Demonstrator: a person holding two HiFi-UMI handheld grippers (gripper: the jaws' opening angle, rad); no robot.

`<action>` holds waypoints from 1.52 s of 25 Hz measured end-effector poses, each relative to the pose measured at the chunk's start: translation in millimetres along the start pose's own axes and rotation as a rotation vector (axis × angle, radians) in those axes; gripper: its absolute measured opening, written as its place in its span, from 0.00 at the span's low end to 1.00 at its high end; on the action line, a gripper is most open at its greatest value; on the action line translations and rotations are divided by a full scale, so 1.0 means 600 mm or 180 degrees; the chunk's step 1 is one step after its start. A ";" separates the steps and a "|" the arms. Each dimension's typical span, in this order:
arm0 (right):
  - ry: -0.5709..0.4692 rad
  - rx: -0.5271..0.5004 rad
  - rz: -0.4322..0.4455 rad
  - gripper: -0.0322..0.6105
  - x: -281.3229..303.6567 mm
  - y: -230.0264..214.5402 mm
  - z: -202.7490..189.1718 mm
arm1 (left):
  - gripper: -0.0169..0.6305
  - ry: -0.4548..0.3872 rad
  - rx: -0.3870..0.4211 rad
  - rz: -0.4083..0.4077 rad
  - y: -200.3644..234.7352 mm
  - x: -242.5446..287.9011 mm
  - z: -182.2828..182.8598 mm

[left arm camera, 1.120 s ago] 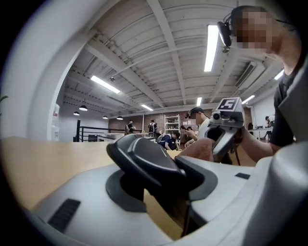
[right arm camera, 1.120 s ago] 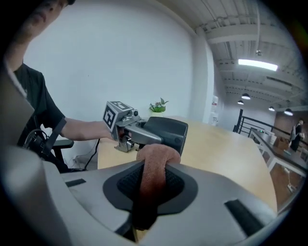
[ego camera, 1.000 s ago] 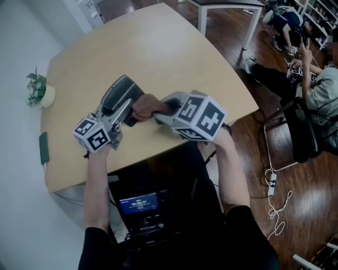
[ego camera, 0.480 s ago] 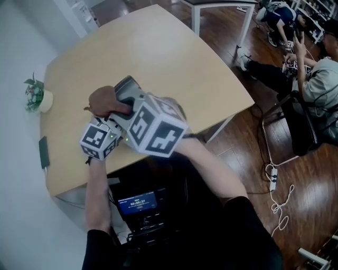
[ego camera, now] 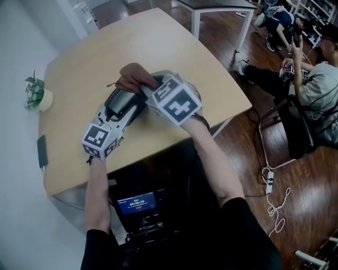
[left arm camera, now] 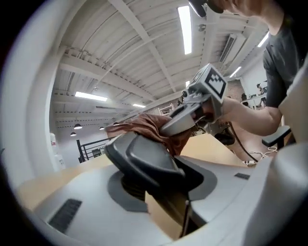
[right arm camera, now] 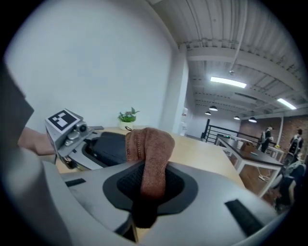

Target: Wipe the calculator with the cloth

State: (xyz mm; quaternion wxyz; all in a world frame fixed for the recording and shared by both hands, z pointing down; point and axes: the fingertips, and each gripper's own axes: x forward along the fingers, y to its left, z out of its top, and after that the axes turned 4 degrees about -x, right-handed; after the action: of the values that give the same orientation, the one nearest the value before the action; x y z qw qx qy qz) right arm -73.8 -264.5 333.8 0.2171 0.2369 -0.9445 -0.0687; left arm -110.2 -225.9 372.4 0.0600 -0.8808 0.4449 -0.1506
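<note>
Pinching a brown cloth [right arm camera: 150, 144] in the right gripper [right arm camera: 144, 192]: jaws closed down to the thickness of the fold, pads pressed on it, loose end standing up past the tips and curling over.

Gripping the calculator [left arm camera: 144, 158] in the left gripper [left arm camera: 161, 187]: jaws about half apart, just drawn in a touch, both pads bearing on the dark grey body, far end sticking out tilted beyond them. Held over the near half of the tan table [ego camera: 174, 47]; clear of the top or resting on it, impossible to tell.

Cloth bunched against the far end of the calculator, apparently touching it, with the right gripper reaching in across from the right. In the head view, much of the calculator's right side covered by the right gripper's marker cube [ego camera: 177, 101], only the left flank and dark face showing.

Further left, at the table's edge, a flat dark slab [ego camera: 43, 150] lying alone, well apart from both grippers. Beyond that, by the white wall, a small potted plant [ego camera: 36, 90] in a pale pot.

Down on the dark wood floor to the right, a power strip [ego camera: 269, 180] with a white cable trailing. Further off, people [ego camera: 317, 84] seated low. Past the table's far corner, the legs of a white table [ego camera: 222, 10].
</note>
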 end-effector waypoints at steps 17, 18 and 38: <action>-0.0281 -0.0659 0.0559 0.14 0.007 0.195 0.077 | 0.29 -0.0038 0.0159 -0.0055 -0.024 -0.005 0.001; -0.0268 -0.0547 0.0514 0.14 0.004 0.177 0.072 | 0.29 -0.0038 0.0176 -0.0047 -0.022 -0.005 0.001; -0.0611 -0.0384 0.0460 0.14 -0.043 0.167 0.106 | 0.28 -0.0115 -0.0021 -0.0047 -0.013 -0.009 -0.006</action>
State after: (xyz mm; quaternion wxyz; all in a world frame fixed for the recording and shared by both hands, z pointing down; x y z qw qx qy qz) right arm -123.4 -162.5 290.3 0.1440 0.1470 -0.9697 -0.1319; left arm -108.6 -216.9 376.5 0.0640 -0.8868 0.4378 -0.1337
